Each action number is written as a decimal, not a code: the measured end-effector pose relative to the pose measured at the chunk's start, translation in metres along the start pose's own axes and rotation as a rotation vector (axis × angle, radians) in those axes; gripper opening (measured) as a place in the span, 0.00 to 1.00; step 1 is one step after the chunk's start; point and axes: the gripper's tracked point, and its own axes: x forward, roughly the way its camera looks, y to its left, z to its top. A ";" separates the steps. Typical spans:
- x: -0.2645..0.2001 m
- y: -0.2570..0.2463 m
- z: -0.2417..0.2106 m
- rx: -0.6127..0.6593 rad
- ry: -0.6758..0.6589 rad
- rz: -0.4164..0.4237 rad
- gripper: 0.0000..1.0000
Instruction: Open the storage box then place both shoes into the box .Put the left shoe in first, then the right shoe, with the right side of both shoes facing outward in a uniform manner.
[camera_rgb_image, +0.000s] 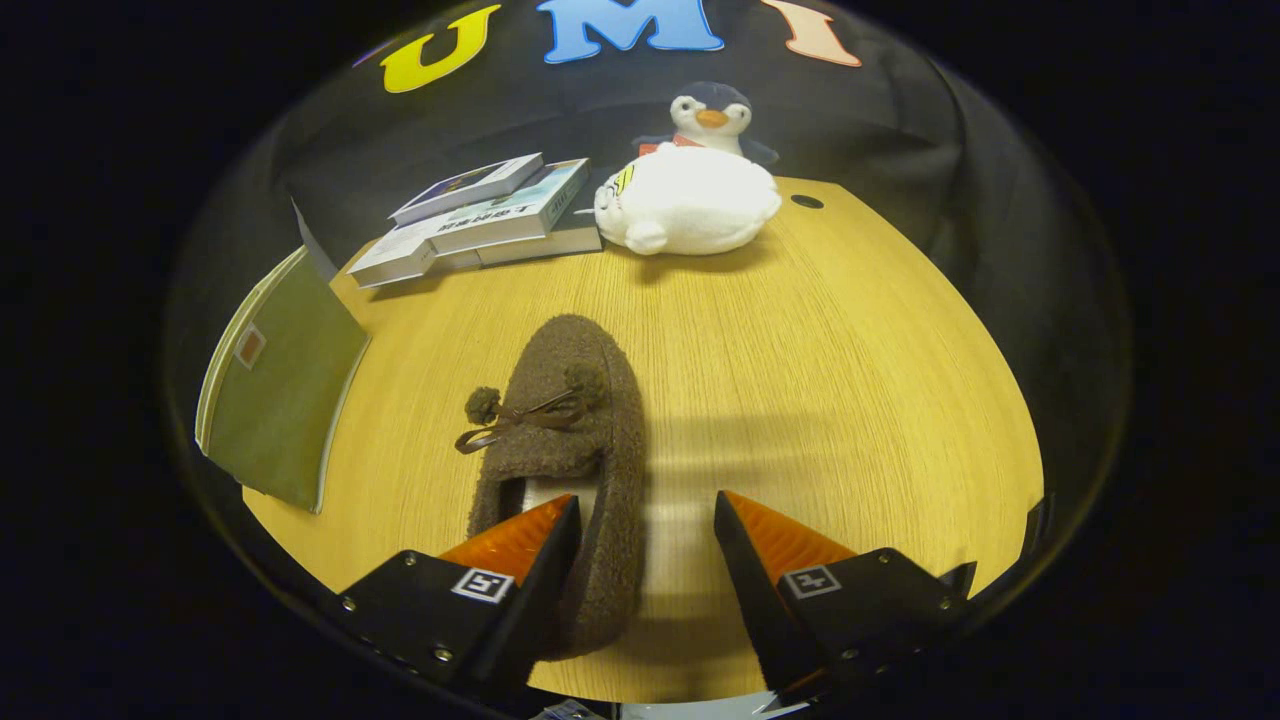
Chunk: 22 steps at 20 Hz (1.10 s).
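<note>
One fuzzy brown slipper with a pom-pom bow (565, 455) lies on the wooden tabletop (850, 380), so your packing is unfinished. Your gripper (647, 525) is spread, its left finger over the slipper's opening, pinching nothing. You can't tell whether the green flap (280, 395) far left is the box.
</note>
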 end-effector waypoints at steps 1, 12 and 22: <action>0.000 0.004 -0.001 0.022 0.005 0.020 0.71; -0.018 0.015 0.010 0.250 -0.005 0.019 0.00; -0.075 0.090 0.058 0.378 -0.102 0.058 0.00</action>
